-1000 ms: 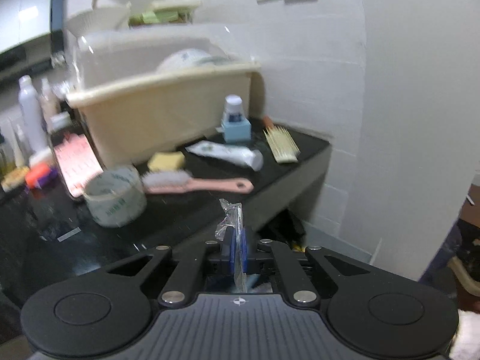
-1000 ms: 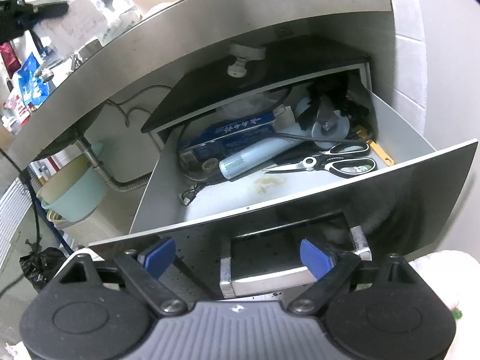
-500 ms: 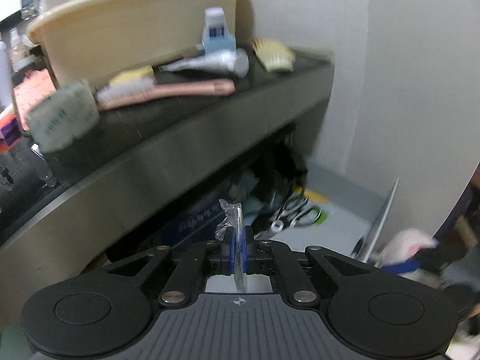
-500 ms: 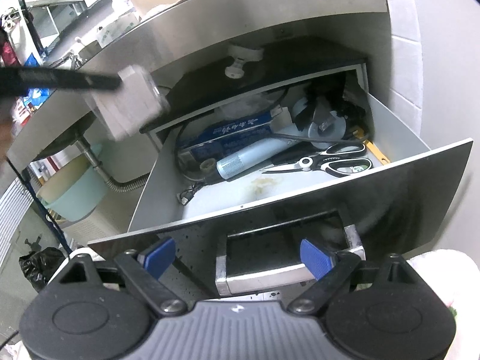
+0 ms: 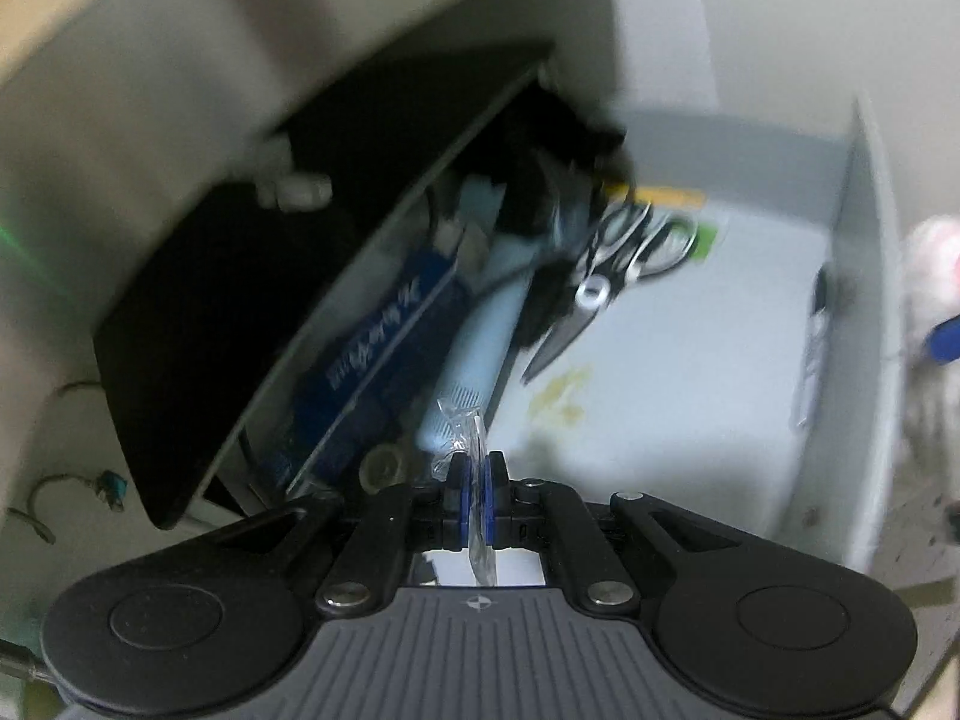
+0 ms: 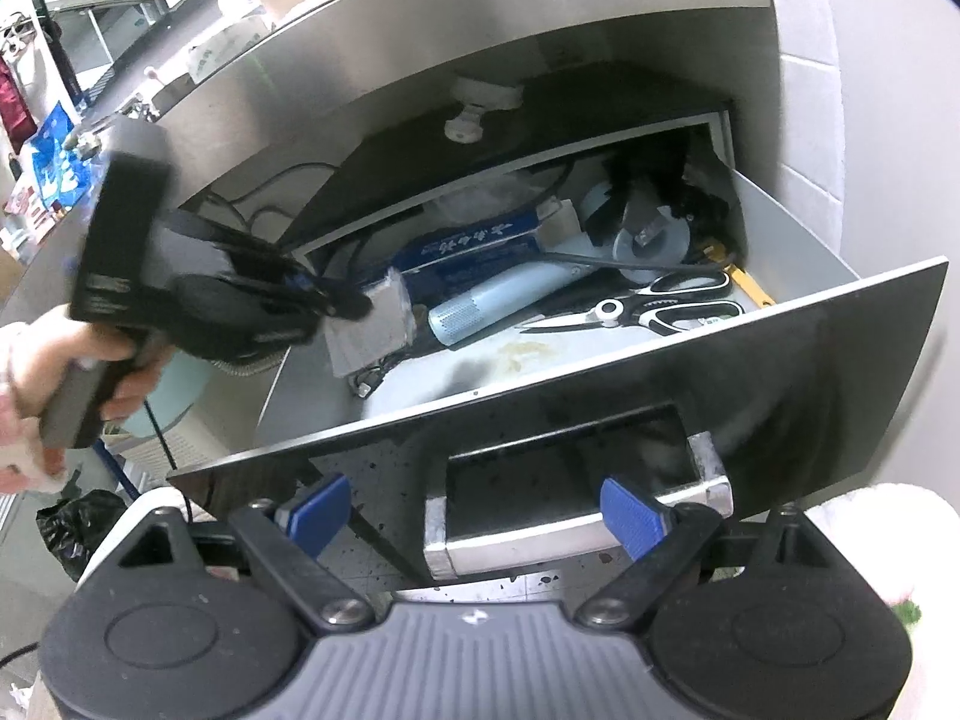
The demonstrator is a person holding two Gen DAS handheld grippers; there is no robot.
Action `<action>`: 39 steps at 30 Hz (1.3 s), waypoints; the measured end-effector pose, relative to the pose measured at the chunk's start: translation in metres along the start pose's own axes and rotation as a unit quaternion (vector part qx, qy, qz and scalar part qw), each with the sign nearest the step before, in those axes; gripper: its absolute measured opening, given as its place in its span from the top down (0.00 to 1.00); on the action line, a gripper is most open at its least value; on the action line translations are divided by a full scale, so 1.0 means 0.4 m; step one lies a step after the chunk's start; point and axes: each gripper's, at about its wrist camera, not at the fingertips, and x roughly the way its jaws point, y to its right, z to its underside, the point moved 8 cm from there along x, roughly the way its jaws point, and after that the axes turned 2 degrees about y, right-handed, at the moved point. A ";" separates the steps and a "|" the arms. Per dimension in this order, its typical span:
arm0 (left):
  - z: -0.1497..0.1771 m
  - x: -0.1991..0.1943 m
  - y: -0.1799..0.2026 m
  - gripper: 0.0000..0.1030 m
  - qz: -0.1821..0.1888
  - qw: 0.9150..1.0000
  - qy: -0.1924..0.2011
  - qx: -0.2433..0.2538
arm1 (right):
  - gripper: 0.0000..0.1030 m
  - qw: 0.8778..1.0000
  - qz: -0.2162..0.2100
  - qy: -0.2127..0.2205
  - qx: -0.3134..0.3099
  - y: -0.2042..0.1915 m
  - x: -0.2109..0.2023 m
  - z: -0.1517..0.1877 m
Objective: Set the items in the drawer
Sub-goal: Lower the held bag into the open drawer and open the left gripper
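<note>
Pinching a thin, flat packet in crinkly clear plastic wrap edge-on, the left gripper hovers over the open grey metal drawer. The packet looks light, slippery and floppy, so a mid-edge pinch seems safest. The right gripper is spread wide and empty before the drawer's handle.

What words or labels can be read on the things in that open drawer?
Blue box: white characters along its side, too blurred to read.
Light blue tube: fine print at its end, too small to read.
Scissors: no text visible.
Nothing else is legible.
</note>
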 end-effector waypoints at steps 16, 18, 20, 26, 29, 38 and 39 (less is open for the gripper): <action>0.033 0.131 0.026 0.94 -0.008 0.997 -0.063 0.038 | 0.12 1.000 0.007 -0.001 -0.005 0.006 -0.006 -0.002; 0.035 0.140 0.031 0.93 -0.008 0.997 -0.069 0.041 | 0.12 1.000 0.007 -0.002 -0.003 0.006 -0.004 -0.001; 0.037 0.149 0.037 0.90 -0.007 0.996 -0.074 0.043 | 0.12 1.000 0.007 -0.003 -0.001 0.006 -0.003 0.000; 0.045 0.169 0.049 0.87 0.011 0.995 -0.096 0.030 | 0.12 1.000 0.005 -0.005 -0.002 0.001 -0.003 0.001; 0.046 0.166 0.051 0.82 0.025 0.995 -0.101 0.011 | 0.12 1.000 0.002 -0.006 0.000 -0.002 -0.003 0.001; 0.043 0.140 0.052 0.62 0.049 0.994 -0.098 -0.009 | 0.12 1.000 0.003 -0.008 0.006 0.002 0.001 0.003; 0.042 0.136 0.051 0.62 0.052 0.994 -0.096 -0.011 | 0.12 1.000 0.004 -0.008 0.005 0.002 0.001 0.002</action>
